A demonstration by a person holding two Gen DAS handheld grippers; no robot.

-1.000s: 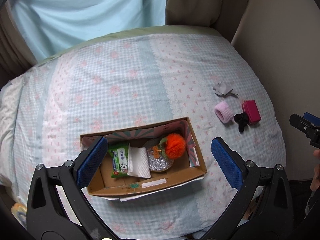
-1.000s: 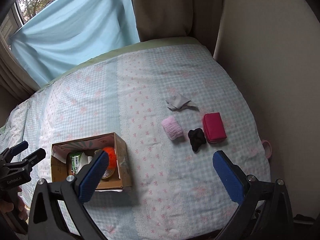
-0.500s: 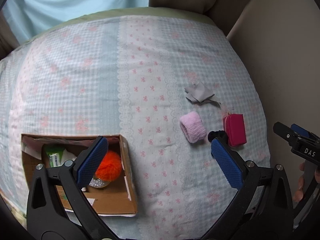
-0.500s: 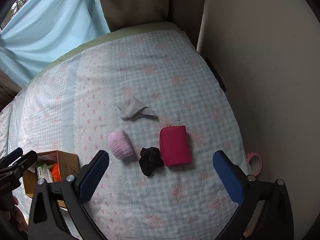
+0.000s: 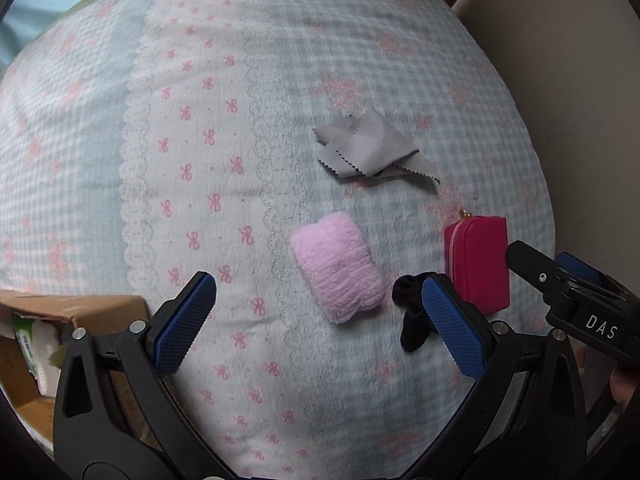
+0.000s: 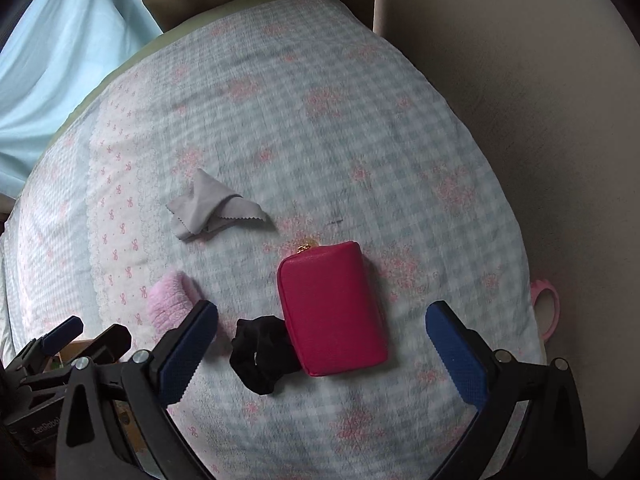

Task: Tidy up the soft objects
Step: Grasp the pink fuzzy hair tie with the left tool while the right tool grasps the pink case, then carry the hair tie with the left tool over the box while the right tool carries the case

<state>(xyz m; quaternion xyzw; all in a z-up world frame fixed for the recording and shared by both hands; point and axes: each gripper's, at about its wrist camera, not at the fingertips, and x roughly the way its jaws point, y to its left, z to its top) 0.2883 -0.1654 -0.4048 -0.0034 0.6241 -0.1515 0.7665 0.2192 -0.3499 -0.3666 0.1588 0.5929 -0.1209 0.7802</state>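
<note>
Sitting at the far left edge of the left wrist view is a brown cardboard box point(image 5: 80, 312), with a green and white packet point(image 5: 24, 344) peeking out of it. The box rests on a bed cover point(image 5: 200, 140) with pink bows and pale blue checks.

Next comes the left gripper point(image 5: 316, 320). Its two blue pads are spread wide apart and it holds nothing. It hangs above the cover, and the fluffy pink roll point(image 5: 336, 266) shows between its pads.

Beyond the roll lies a crumpled grey cloth point(image 5: 368, 148) with zigzag edges. To the right of the roll is a black scrunchie point(image 5: 410, 312), partly hidden behind the left gripper's right pad. The scrunchie touches the red zip pouch point(image 5: 478, 264), which lies flat with a small gold pull at its far end.

The right gripper point(image 6: 320, 344) is spread wide too, with nothing in it. It hangs above the pouch point(image 6: 332, 308) and scrunchie point(image 6: 262, 354).

At the far right, a pink ring point(image 6: 546, 312) sticks out past the edge of the bed.
</note>
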